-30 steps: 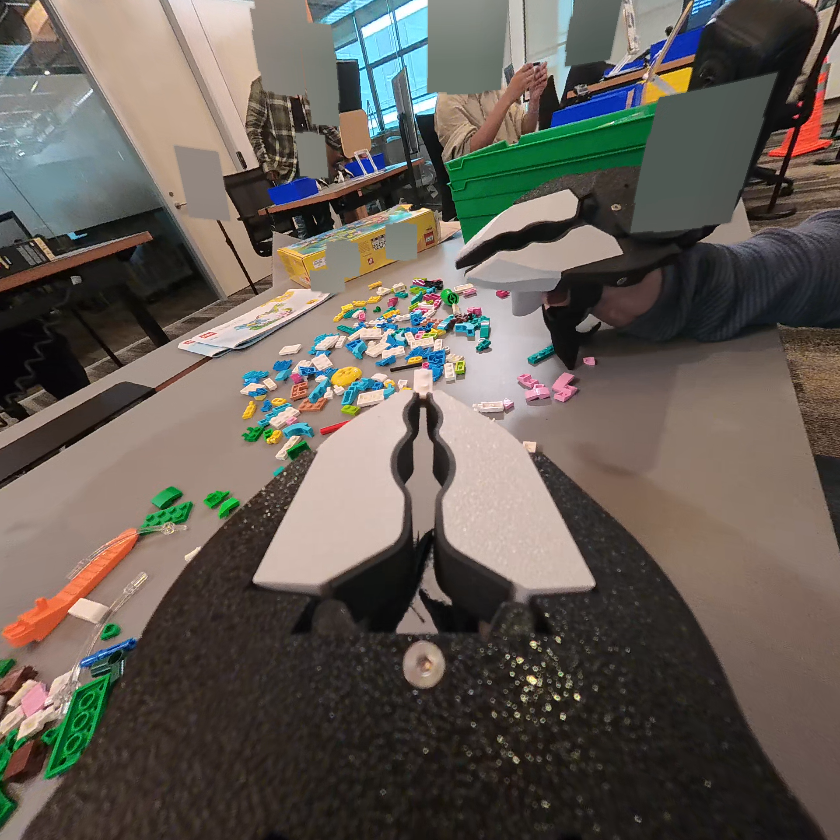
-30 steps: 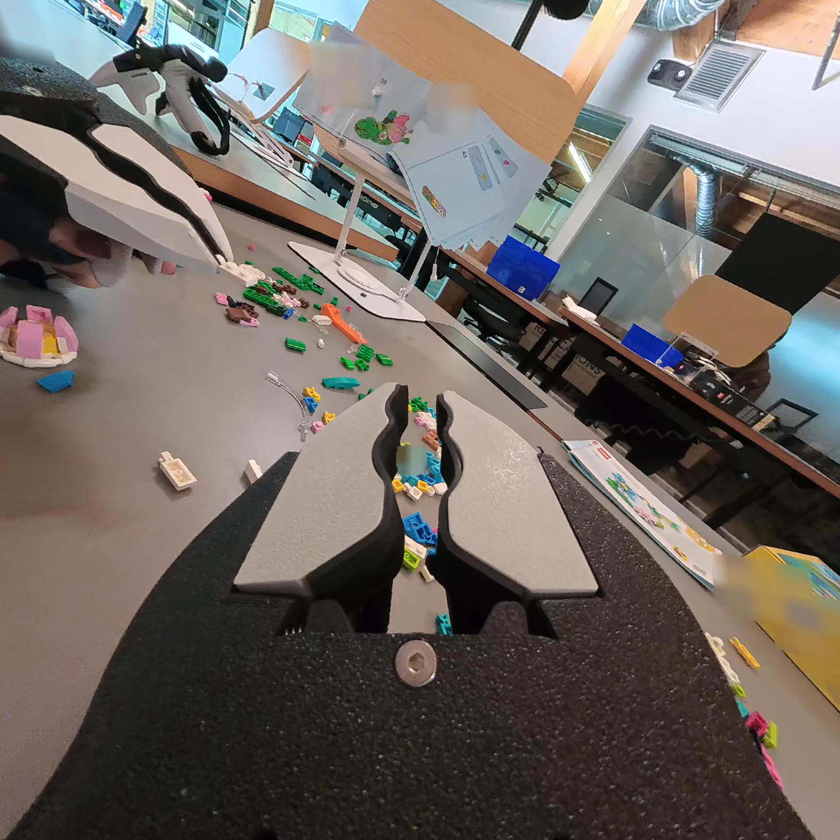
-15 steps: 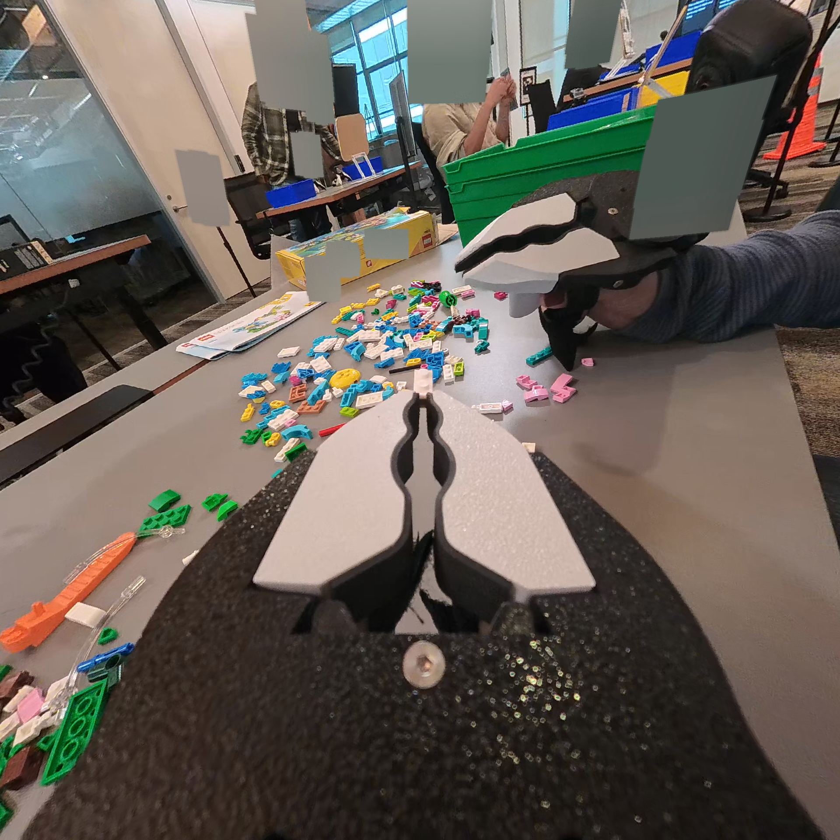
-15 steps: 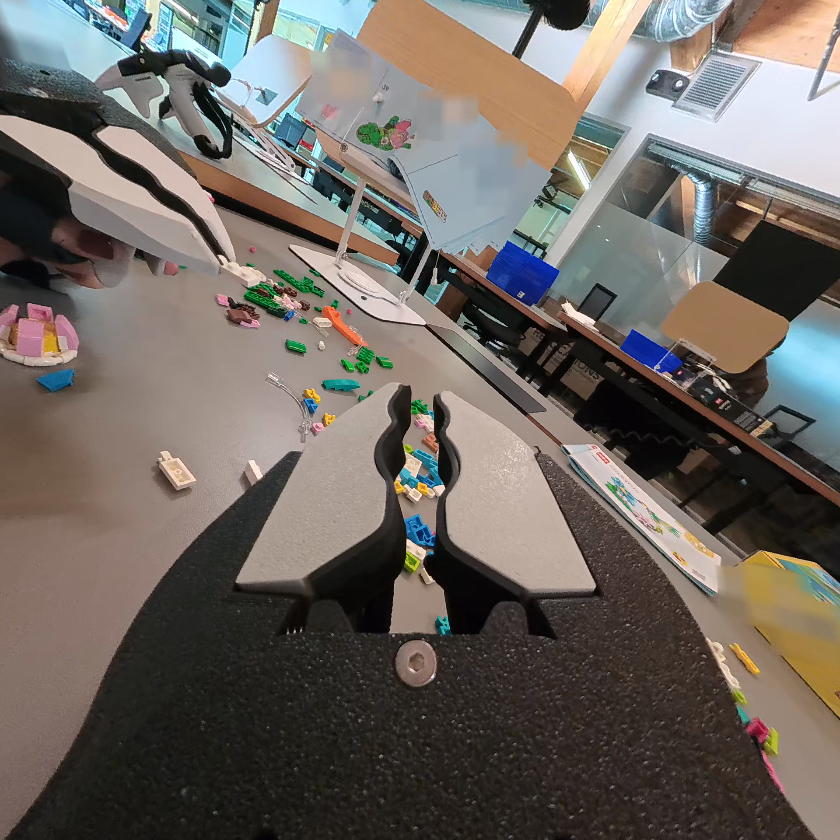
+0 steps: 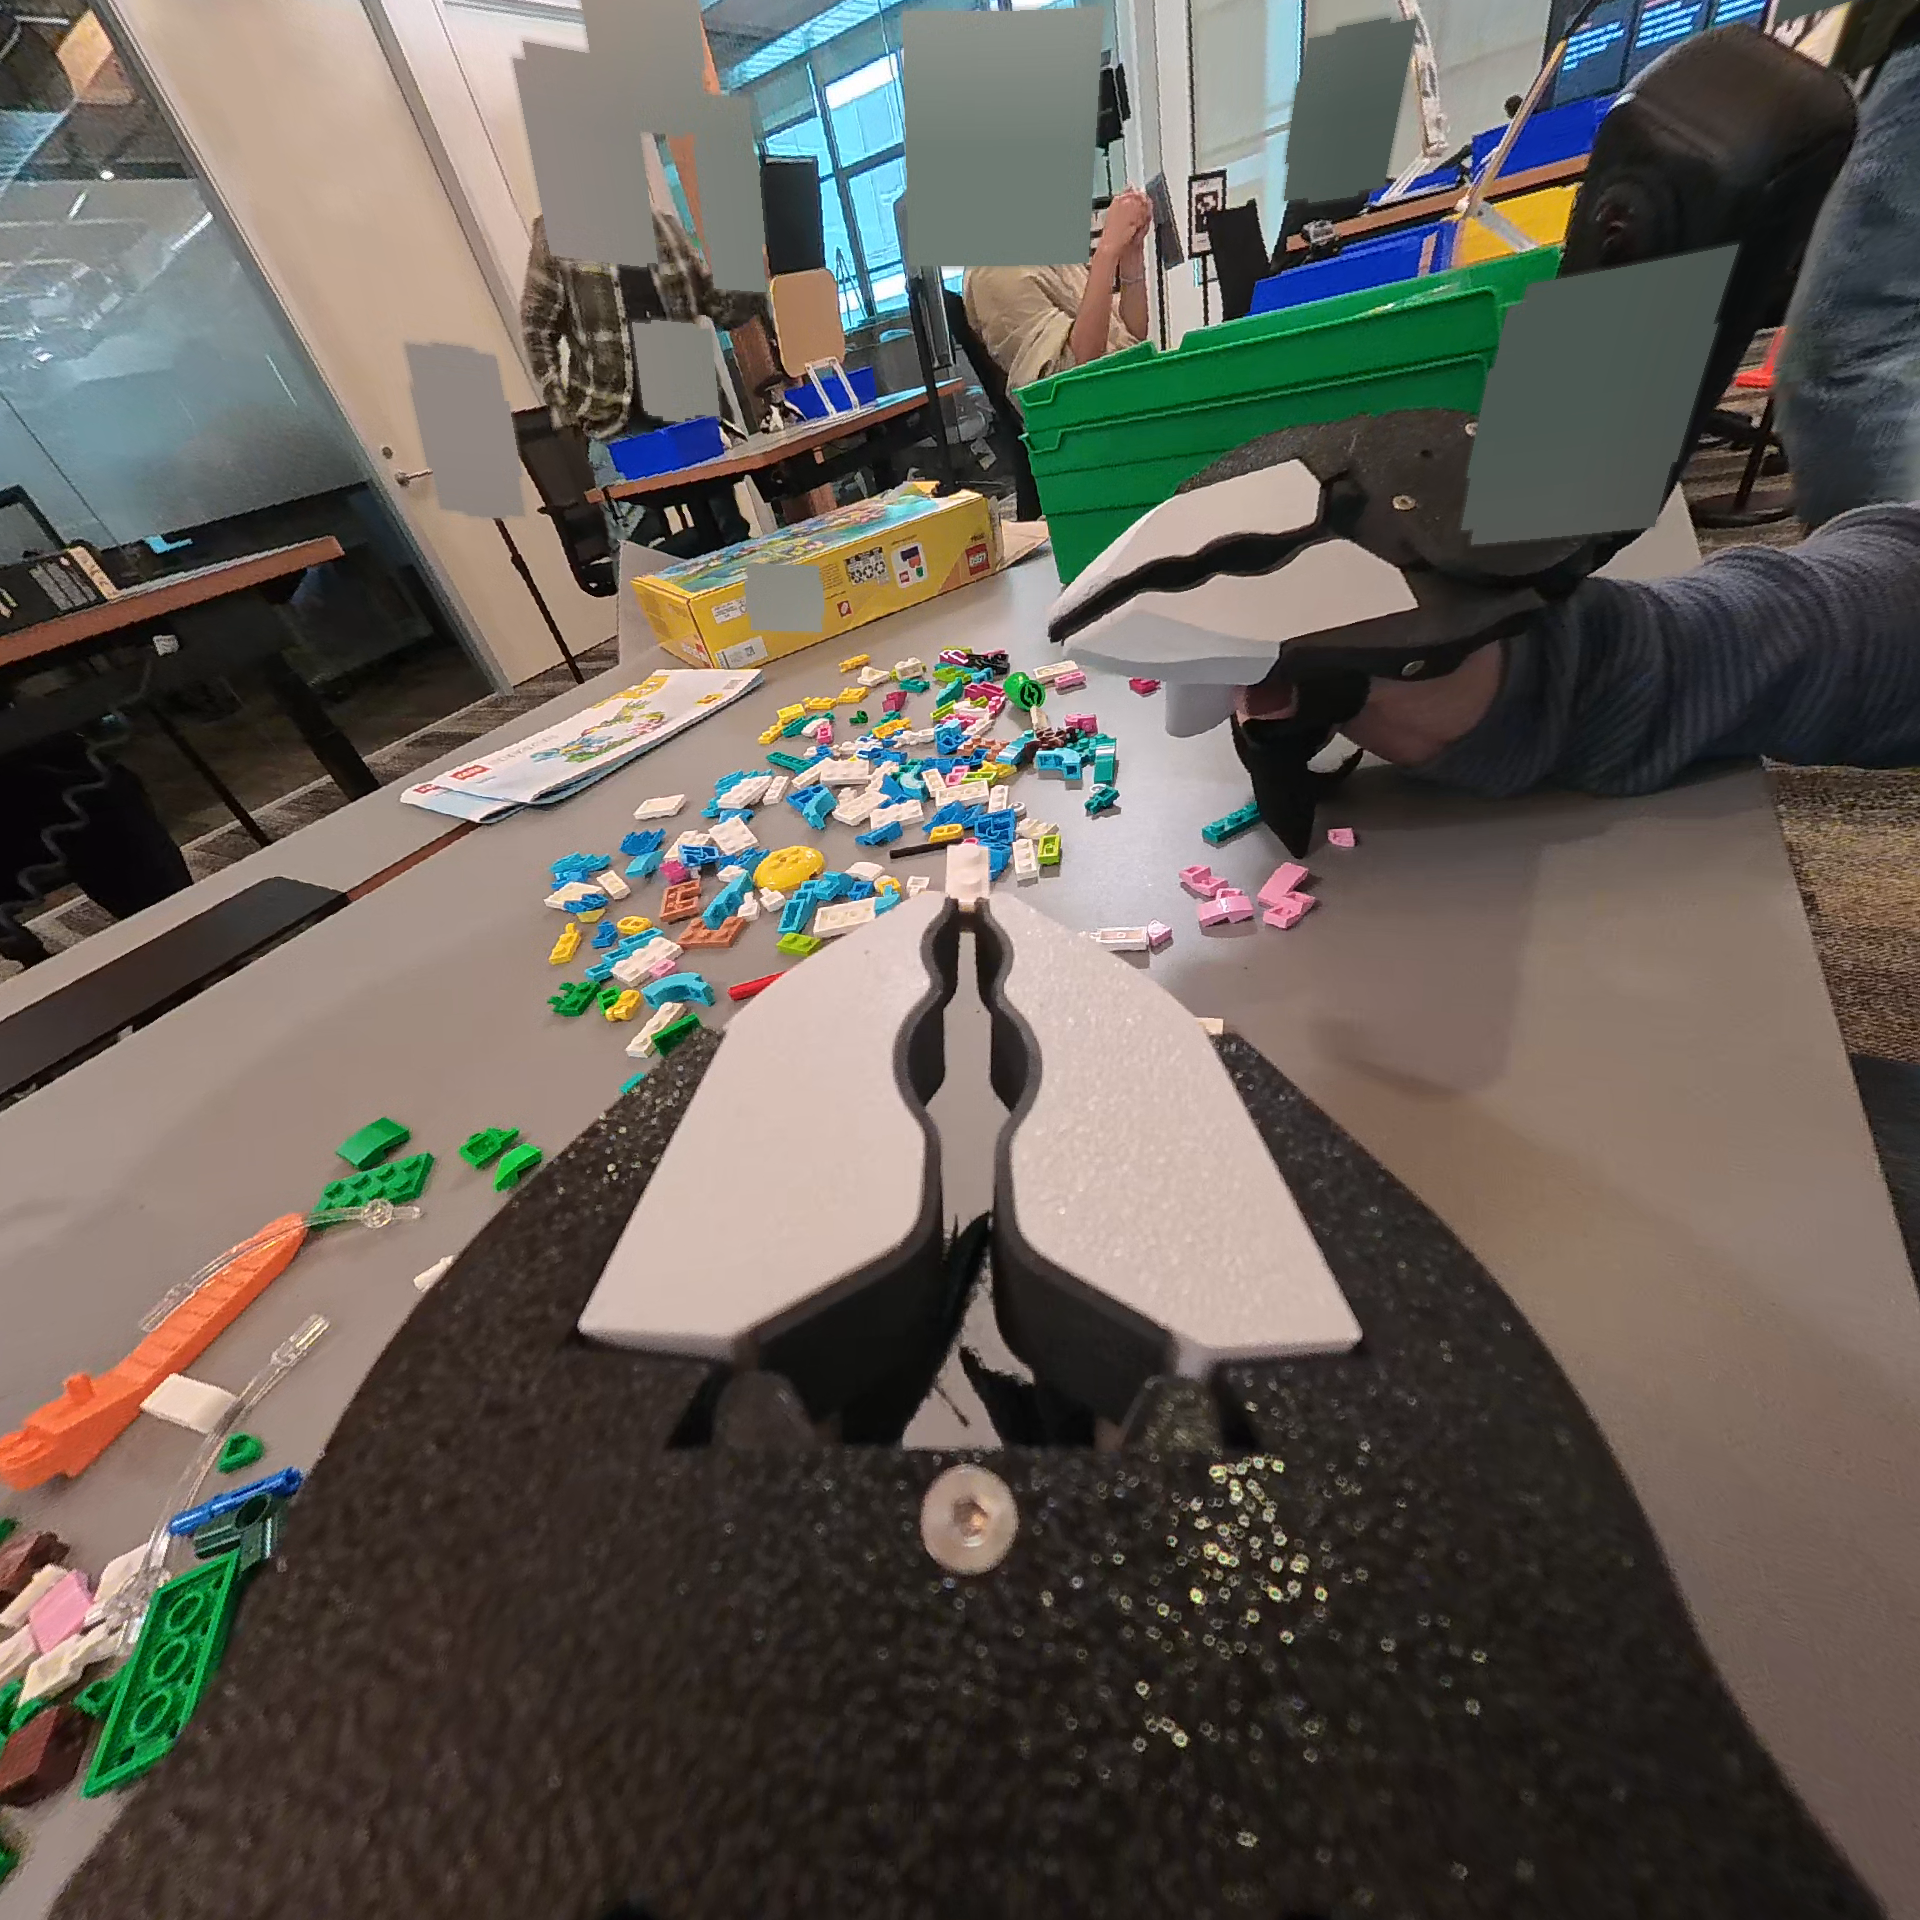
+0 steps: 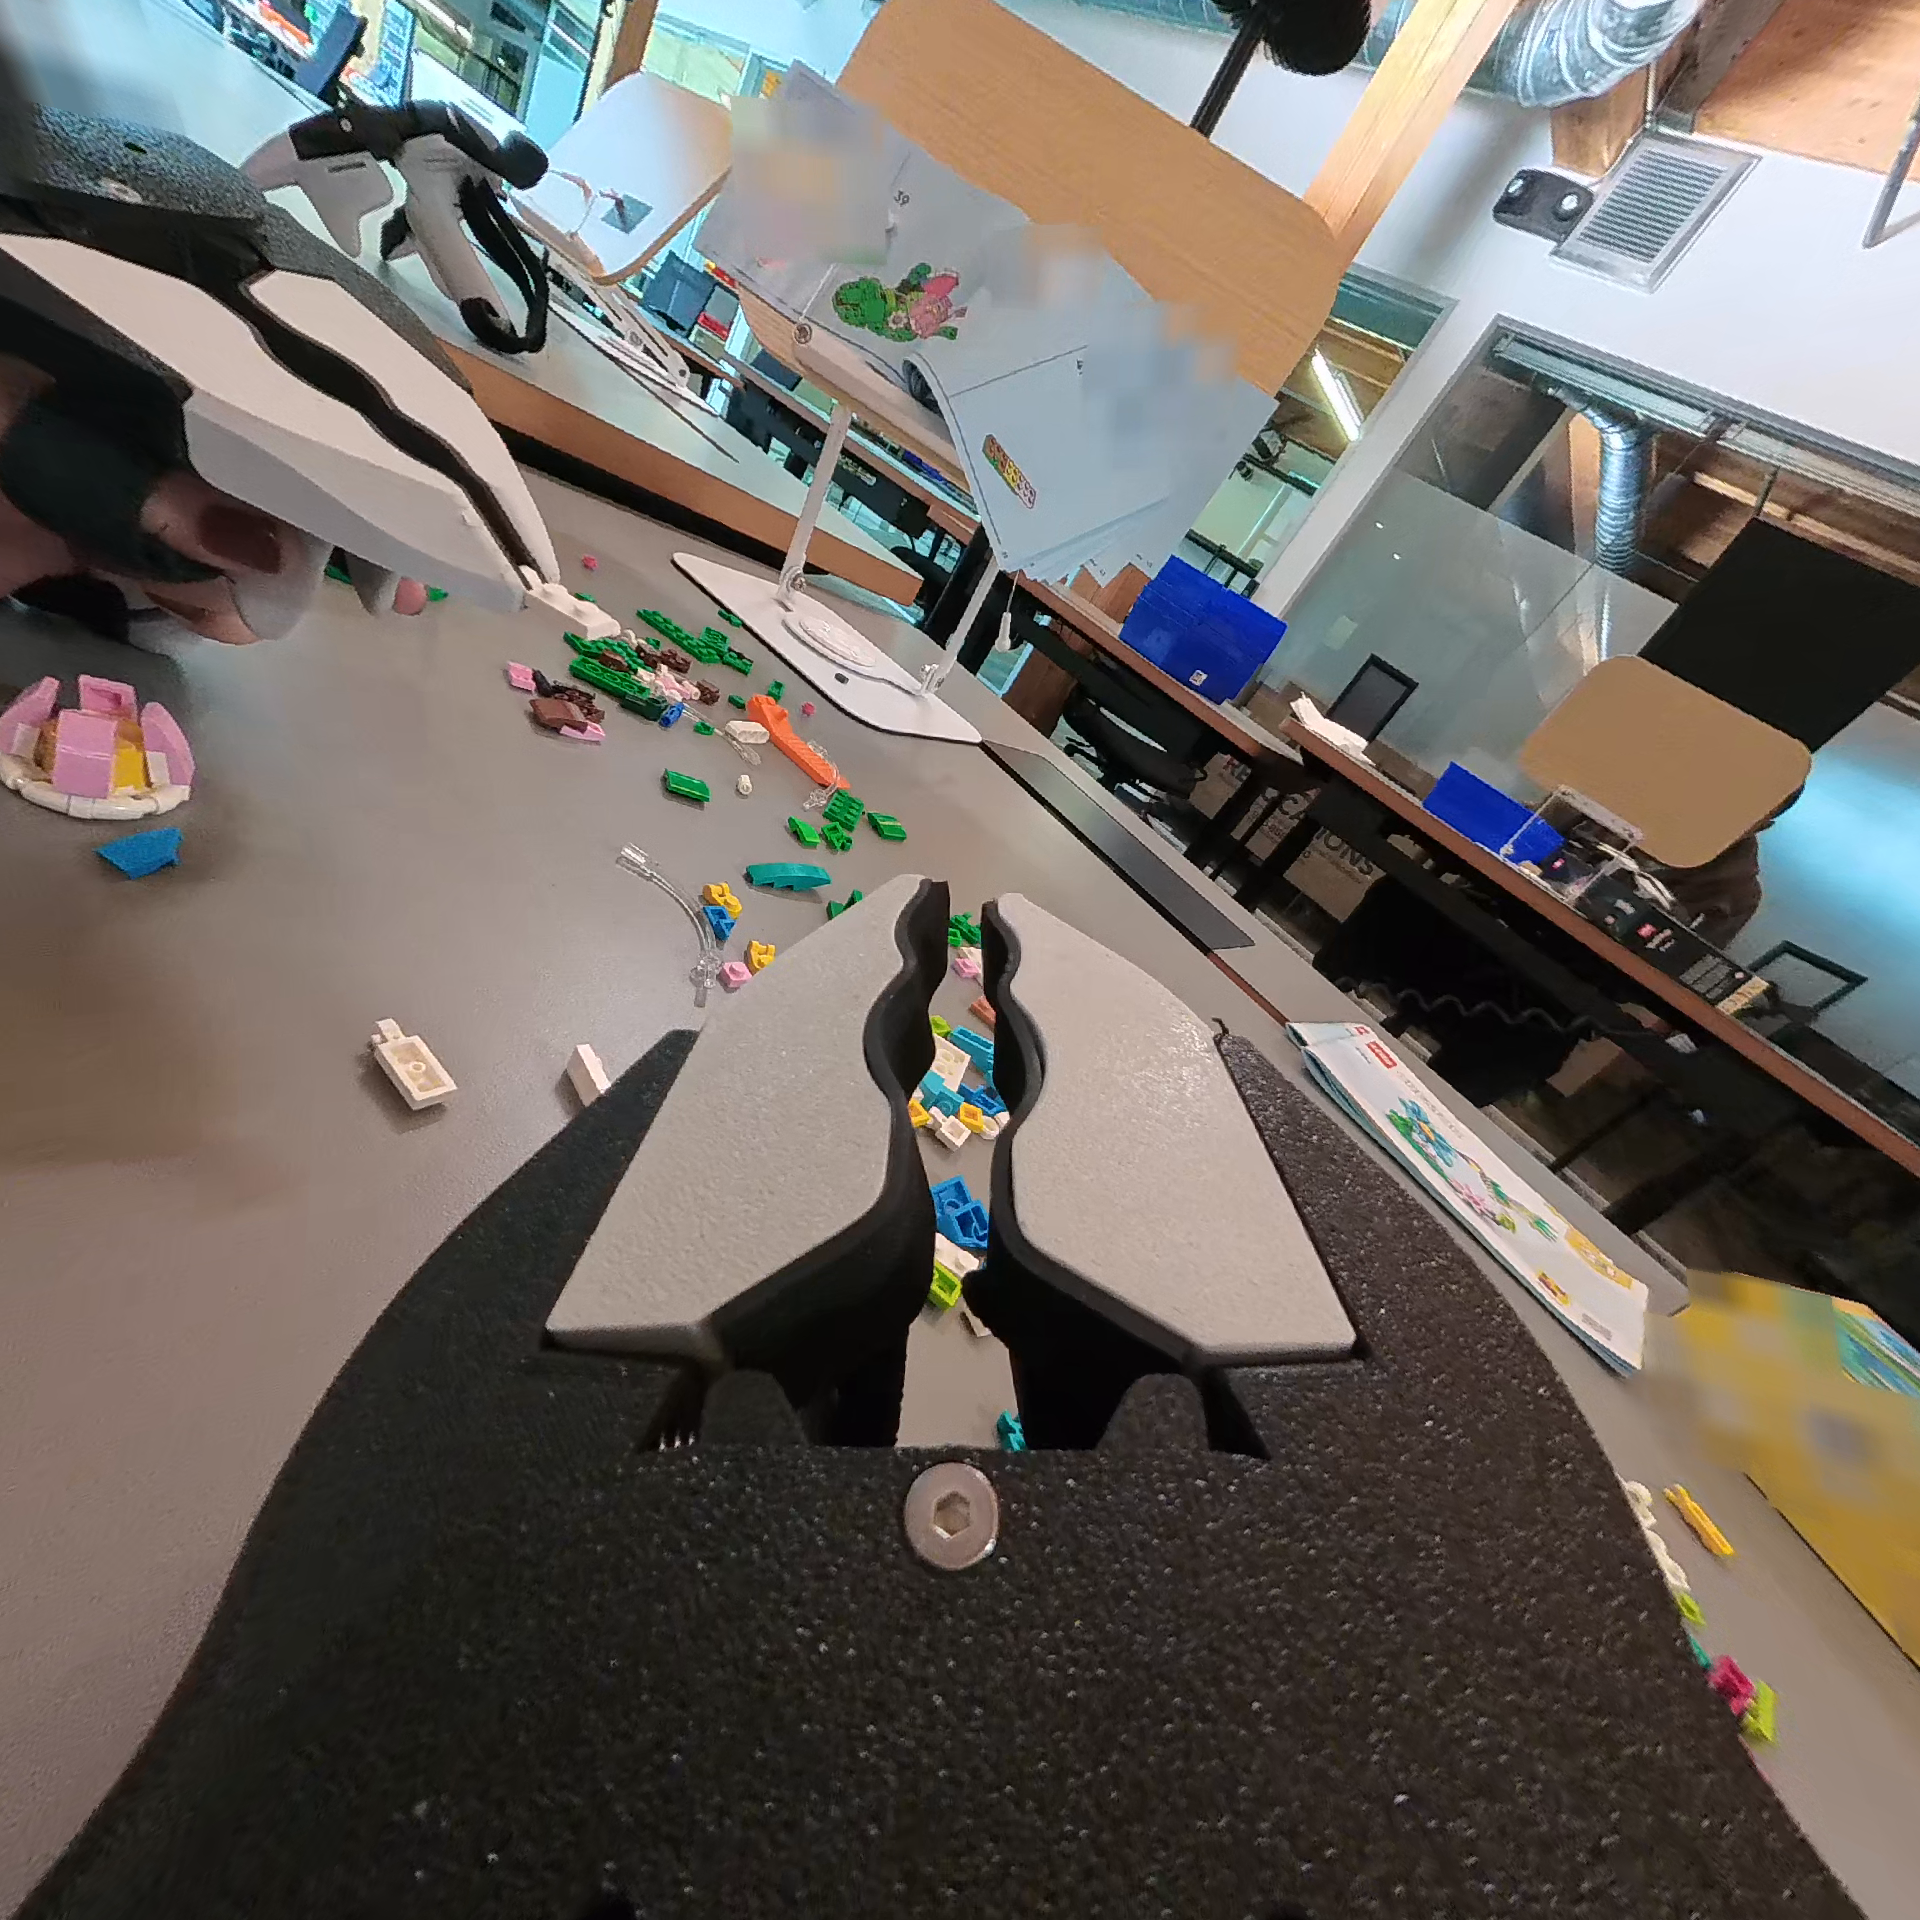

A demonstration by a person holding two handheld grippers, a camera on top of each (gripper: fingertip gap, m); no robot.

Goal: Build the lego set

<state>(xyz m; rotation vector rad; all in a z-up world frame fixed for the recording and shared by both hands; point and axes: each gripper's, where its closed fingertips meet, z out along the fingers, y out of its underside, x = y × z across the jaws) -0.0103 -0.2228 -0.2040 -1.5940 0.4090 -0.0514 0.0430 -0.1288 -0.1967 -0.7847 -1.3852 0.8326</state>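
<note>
My left gripper (image 5: 968, 902) is shut on a small white plate (image 5: 966, 871), held a little above the grey table (image 5: 1507, 1143). It also shows in the right wrist view (image 6: 530, 582) at upper left, with the white plate (image 6: 582, 615) at its tip. My right gripper (image 6: 964, 899) hovers over the pile of loose bricks (image 5: 862, 800), nearly shut and empty. It shows in the left wrist view (image 5: 1060, 623) at upper right. A partly built pink flower on a white round base (image 6: 94, 748) sits below the left gripper.
Green pieces and an orange separator (image 5: 156, 1351) lie at the left. Pink pieces (image 5: 1247, 904), a booklet (image 5: 582, 738), a yellow box (image 5: 821, 582) and green bins (image 5: 1247, 416) lie farther off. An instruction stand (image 6: 831, 644), two white pieces (image 6: 414, 1070) and a blue piece (image 6: 140, 850) are nearby. Some 12 cm of space lies between my two pairs of fingers. The blue piece (image 6: 140, 850) lies some 10 cm from my left tips, 15 cm from my right tips.
The right gripper's fingers have drawn closer together. The left gripper still holds the white plate and has barely moved.
</note>
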